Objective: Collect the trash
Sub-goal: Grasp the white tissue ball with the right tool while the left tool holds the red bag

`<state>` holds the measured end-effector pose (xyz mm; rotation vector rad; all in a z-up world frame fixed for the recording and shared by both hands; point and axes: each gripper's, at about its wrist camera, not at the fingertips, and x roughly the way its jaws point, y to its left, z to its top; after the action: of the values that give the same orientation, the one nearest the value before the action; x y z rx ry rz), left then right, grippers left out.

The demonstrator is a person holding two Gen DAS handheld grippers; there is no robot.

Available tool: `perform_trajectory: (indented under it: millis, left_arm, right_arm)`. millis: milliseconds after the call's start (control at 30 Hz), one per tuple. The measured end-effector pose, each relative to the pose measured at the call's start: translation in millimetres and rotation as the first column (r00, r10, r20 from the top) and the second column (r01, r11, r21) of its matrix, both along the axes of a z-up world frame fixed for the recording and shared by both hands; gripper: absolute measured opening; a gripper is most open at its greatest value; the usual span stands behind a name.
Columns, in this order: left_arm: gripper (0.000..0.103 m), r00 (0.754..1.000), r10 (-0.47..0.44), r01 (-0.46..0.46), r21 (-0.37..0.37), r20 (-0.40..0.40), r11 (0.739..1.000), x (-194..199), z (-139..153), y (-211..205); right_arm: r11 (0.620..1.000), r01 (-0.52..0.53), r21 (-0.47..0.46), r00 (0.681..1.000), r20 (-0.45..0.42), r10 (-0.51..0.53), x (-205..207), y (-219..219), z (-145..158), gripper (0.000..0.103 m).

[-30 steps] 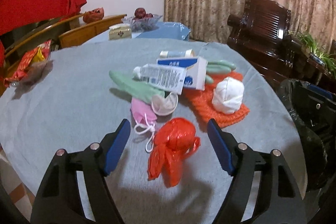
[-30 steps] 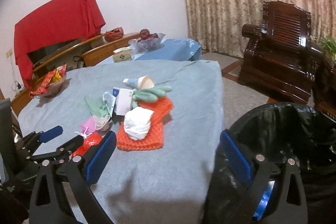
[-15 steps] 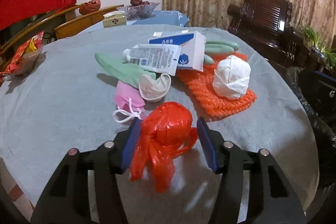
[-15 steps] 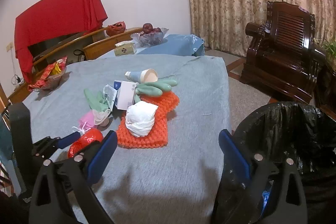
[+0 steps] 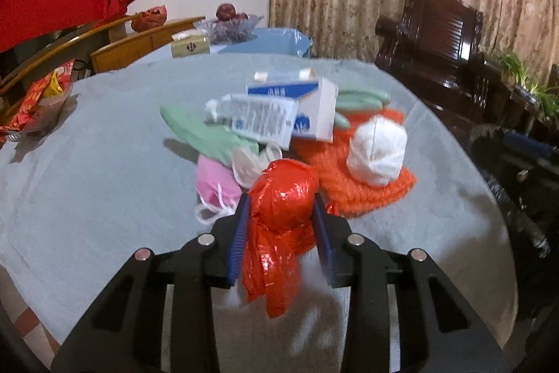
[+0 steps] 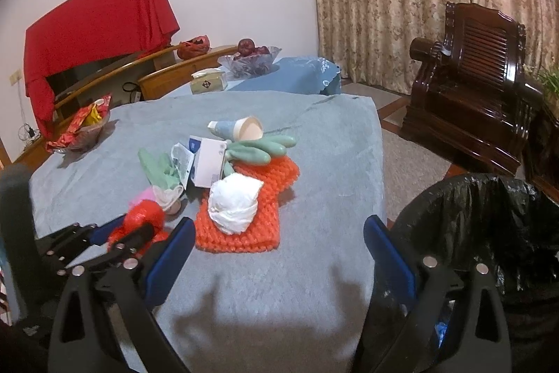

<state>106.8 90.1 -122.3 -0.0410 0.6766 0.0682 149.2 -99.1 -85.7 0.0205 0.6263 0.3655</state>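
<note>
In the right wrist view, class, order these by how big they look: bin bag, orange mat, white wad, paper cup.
1. bin bag, though it is nearest the camera
2. orange mat
3. white wad
4. paper cup, farthest away, so less sure

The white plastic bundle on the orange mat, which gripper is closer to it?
Left. The left gripper, closed on the red plastic bag, sits just beside the white bundle. The right gripper hovers open, farther back toward the table edge.

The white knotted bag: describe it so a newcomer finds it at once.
On the grey-covered table, find the pile of litter, then the orange knitted mat. The white knotted bag sits on that mat, the only white, rounded bundle; the red bag lies off it.
</note>
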Motion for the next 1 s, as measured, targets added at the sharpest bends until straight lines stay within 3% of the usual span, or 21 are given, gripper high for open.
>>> perform_trajectory:
  millis: [333,567,1000]
  left_arm:
    - [0.034,0.997,0.066,-0.066,0.002,0.042,0.998,7.3,21.5,22.7]
    - [0.034,0.994,0.096,-0.096,0.008,0.051,0.995,7.9,24.7,39.9]
    - [0.034,0.991,0.126,-0.126,0.002,0.047,0.992,11.6,21.9,61.7]
  right_arm:
    - [1.0,-0.021,0.01,1.0,0.0,0.021,16.1,23.3,2.6,0.095]
    - [1.0,-0.022,-0.005,0.999,-0.04,0.022,35.8,49.8,-12.3,0.095]
    - [0.999,-0.024,-0.032,0.992,-0.121,0.02,51.7,69.4,-37.8,0.064]
